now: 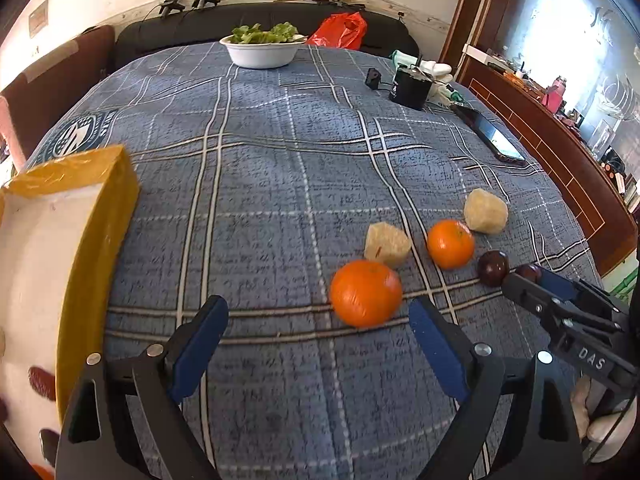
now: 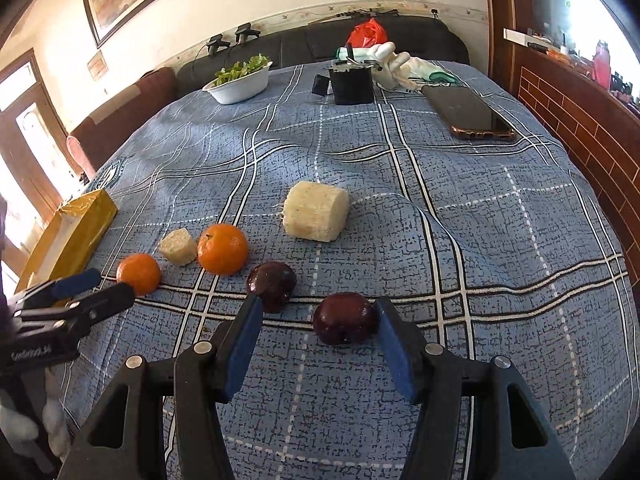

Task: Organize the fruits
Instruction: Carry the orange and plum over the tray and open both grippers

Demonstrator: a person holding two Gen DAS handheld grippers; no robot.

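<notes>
While the right tongs (image 2: pixel 320 340) are held apart around the near plum (image 2: pixel 345 318) by the surface's (image 2: pixel 500 240) near edge, the 2nd plum (image 2: pixel 272 285) could be nudged away; the left tongs (image 1: pixel 316 344), also apart, face an orange (image 1: pixel 365 294).

Both the left gripper (image 1: pixel 318 344) and the right gripper (image 2: pixel 318 342) have black angular plastic arms with triangular cut-outs, round silver screws at the joints, and flat blue fingers (image 1: pixel 200 344). White lettering marks the right gripper's black body.
</notes>
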